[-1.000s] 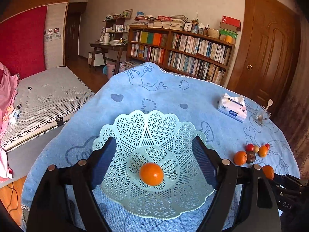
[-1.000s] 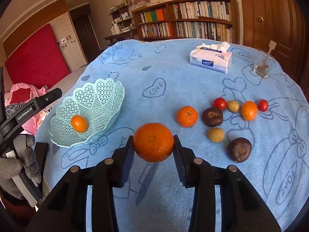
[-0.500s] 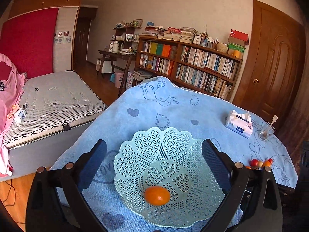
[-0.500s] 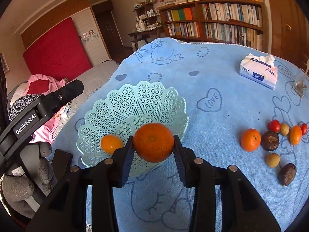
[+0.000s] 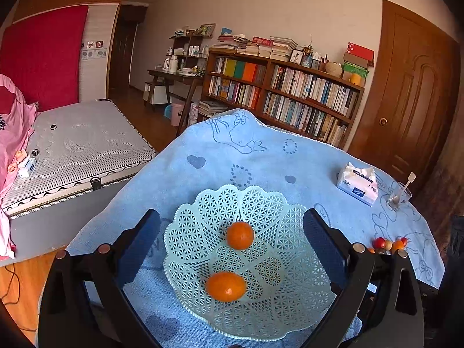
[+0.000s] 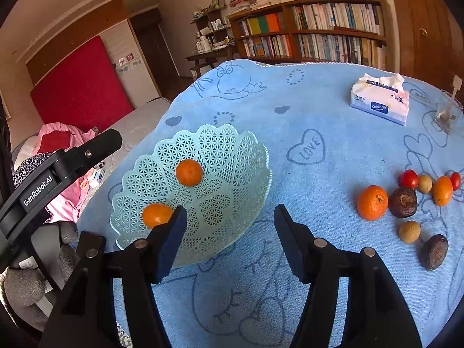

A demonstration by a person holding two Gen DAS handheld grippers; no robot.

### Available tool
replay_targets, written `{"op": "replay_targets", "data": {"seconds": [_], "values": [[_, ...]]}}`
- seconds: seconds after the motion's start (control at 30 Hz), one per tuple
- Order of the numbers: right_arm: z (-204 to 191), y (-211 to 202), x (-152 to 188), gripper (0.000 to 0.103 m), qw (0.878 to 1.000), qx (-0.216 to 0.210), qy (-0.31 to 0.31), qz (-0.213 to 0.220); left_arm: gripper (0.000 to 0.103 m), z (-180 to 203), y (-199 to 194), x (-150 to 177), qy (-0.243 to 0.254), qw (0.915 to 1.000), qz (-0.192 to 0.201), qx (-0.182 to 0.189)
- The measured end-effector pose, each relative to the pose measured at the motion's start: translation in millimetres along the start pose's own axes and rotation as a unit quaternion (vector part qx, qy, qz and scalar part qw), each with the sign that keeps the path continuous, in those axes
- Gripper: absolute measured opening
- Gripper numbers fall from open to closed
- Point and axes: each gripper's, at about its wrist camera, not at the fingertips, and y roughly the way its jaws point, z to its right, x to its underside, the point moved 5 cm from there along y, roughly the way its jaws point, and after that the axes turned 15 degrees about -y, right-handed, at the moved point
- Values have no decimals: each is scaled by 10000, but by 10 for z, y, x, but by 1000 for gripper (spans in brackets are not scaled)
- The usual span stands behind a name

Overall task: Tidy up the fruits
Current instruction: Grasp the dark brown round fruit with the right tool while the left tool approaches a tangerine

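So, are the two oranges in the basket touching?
Apart. The left wrist view shows bare lattice of the basket between the far orange and the near orange.

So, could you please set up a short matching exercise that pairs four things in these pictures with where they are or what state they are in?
Things:
1. right tool
2. tissue pack
3. two oranges
4. dark brown fruits

Places or states:
A. inside the lattice basket
B. open and holding nothing
C. on the blue cloth among the loose fruit
D. far side of the table, near a glass

Pairs: 1-B, 2-D, 3-A, 4-C
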Motion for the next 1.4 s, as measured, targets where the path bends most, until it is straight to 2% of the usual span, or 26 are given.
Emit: {"op": "replay_targets", "data": {"seconds": [0.17, 0.5, 0.83, 1.03, 1.23, 1.4], "values": [[182, -82, 74, 68, 9997, 189, 166, 17, 100, 33, 25, 41, 23, 10000, -73, 47], [651, -296, 292, 70, 9963, 759, 400, -32, 100, 115, 64, 149, 181, 9997, -177, 64], [1234, -581, 600, 71, 9871, 1439, 677, -160, 100, 277, 134, 303, 357, 9986, -367, 141], [1492, -647, 812, 71, 9805, 1765, 767, -399, 100, 400, 167, 404, 440, 9976, -482, 216], [1723, -629, 1003, 71, 9745, 1937, 919, -660, 100, 538, 202, 488, 546, 9964, -590, 281], [1797, -539, 1001, 70, 9747, 1932, 838, -747, 100, 713, 217, 551, 717, 9945, -655, 389]]}}
